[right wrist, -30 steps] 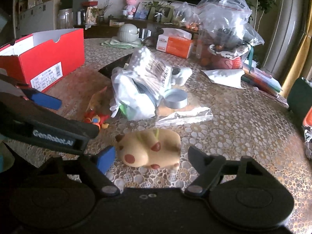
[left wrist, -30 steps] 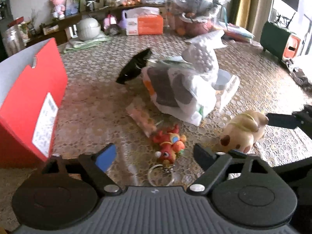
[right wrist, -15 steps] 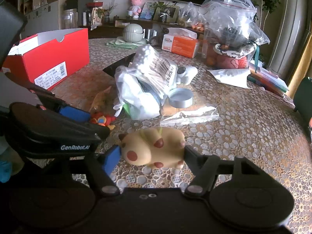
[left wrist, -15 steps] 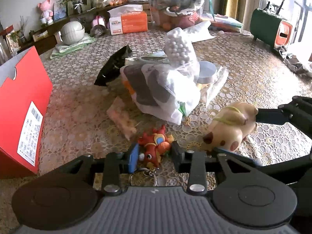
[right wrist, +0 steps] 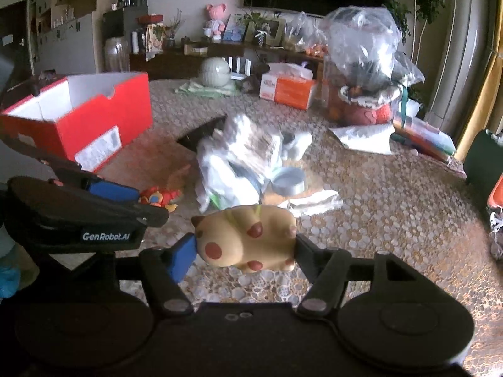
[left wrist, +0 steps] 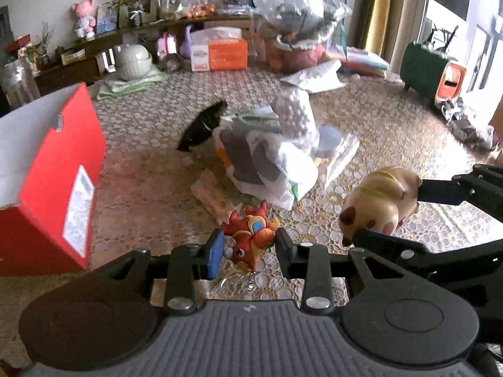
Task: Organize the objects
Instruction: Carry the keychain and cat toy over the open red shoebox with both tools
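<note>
My left gripper (left wrist: 250, 246) is shut on a red dragon keychain toy (left wrist: 251, 240), lifted off the table with its key ring hanging below. My right gripper (right wrist: 245, 249) is shut on a cream spotted pig toy (right wrist: 248, 238), held above the table. The pig (left wrist: 378, 202) and the right gripper's fingers (left wrist: 440, 185) also show at the right of the left wrist view. The dragon toy (right wrist: 160, 198) and the left gripper show at the left of the right wrist view. An open red shoebox (right wrist: 78, 116) stands on the left of the table (right wrist: 377, 207).
A heap of white plastic bags (left wrist: 270, 160), a black bag (left wrist: 204, 124), a grey round lid (right wrist: 287, 180) and a small pink packet (left wrist: 209, 191) lie mid-table. An orange tissue box (left wrist: 220, 51), a white jar and big clear bags stand at the back.
Both grippers closed from open onto their toys, then lifted them: the left took the dragon keychain, the right took the pig. Both views rose and pulled back a little.
</note>
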Tool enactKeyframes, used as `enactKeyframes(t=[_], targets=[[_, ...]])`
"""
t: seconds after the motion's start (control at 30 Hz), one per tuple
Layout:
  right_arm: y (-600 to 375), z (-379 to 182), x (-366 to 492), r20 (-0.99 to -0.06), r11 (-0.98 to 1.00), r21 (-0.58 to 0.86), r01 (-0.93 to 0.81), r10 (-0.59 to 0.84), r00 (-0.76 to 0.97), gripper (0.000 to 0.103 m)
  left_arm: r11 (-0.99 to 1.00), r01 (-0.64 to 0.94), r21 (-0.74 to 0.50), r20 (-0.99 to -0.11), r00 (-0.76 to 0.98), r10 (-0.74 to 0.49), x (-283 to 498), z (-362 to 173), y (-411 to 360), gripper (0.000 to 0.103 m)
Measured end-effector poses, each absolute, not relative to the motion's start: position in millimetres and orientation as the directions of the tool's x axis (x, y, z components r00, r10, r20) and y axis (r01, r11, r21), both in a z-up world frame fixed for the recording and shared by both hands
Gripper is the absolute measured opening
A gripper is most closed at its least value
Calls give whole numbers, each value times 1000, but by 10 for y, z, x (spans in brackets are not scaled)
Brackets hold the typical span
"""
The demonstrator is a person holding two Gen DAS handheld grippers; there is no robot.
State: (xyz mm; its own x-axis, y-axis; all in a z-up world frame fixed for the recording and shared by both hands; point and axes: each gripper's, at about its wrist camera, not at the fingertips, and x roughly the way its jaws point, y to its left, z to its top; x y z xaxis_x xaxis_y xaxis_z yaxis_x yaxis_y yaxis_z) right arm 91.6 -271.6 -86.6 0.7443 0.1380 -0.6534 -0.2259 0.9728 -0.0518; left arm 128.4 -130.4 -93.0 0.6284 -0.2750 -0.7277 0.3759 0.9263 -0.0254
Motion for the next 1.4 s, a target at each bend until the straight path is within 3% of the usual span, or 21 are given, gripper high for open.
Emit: enactKeyframes(t=[0.47, 0.87, 1.17, 1.4], targets=[[-2223, -106, 812, -619, 937, -45, -345, 245, 746, 67, 931, 360, -50, -681, 670, -296, 999, -273, -665, 34], [-1507, 318, 1131, -592, 886, -33, -462, 355, 723, 67, 954, 298, -22, -633, 734, -244, 1086, 262, 181, 34], [-888, 333, 1565, -591, 845, -75, -530, 390, 706, 67, 980, 195, 46, -607, 784, -127, 1440, 432, 871, 34], [-415, 141, 1950, -615, 821, -69, -566, 412, 673, 67, 987, 139, 81, -639, 767, -56, 1912, 314, 1287, 34]])
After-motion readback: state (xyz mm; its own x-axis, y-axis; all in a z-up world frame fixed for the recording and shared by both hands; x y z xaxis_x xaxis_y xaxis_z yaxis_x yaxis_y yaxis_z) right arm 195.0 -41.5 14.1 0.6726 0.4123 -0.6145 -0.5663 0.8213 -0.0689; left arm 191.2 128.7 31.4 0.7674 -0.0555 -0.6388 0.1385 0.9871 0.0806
